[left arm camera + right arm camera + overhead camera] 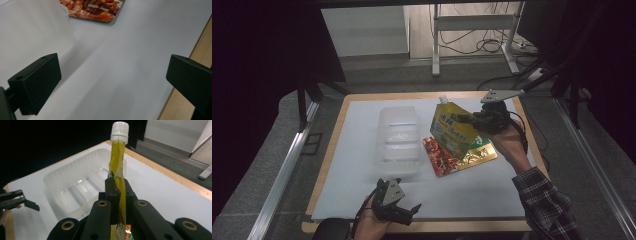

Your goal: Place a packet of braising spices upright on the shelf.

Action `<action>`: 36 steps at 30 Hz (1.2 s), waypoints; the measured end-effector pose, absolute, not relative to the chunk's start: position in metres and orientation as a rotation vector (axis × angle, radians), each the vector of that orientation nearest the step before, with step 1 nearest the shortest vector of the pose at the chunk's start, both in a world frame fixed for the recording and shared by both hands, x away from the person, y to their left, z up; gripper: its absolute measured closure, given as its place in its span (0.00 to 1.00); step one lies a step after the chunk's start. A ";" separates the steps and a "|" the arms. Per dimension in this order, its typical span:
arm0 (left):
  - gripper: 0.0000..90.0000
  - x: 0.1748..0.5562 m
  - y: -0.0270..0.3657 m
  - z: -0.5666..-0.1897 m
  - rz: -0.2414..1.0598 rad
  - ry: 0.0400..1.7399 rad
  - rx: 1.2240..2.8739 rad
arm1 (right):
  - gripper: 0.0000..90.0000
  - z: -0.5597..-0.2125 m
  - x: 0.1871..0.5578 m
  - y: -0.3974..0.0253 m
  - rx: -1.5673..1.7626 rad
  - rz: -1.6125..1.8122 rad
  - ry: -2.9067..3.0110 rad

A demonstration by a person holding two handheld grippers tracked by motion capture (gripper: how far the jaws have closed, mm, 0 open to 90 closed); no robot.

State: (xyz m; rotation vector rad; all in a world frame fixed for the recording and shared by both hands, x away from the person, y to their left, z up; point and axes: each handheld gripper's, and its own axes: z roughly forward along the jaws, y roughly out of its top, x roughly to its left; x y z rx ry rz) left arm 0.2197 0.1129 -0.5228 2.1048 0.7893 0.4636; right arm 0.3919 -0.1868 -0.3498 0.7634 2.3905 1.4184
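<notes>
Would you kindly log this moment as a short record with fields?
Held item: spouted pouch, lifted off the table, white cap up
Right gripper: shut on the pouch's edge
Left gripper: open, holding nothing, near the front edge
Clear plastic tray: on the white mat, empty
Still on mat: red snack packet, gold packet

A yellow-green pouch (452,131) with white cap, red snack packet (439,157), translucent white tray (398,135).
</notes>
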 end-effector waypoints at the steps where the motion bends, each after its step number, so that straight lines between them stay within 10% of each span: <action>1: 0.00 0.220 0.113 -0.523 0.461 0.788 2.103 | 0.97 -0.349 0.396 -0.183 0.755 1.410 2.391; 36: 0.00 0.223 0.120 -0.523 0.408 0.828 2.038 | 0.98 -0.329 0.458 -0.120 0.610 1.423 2.440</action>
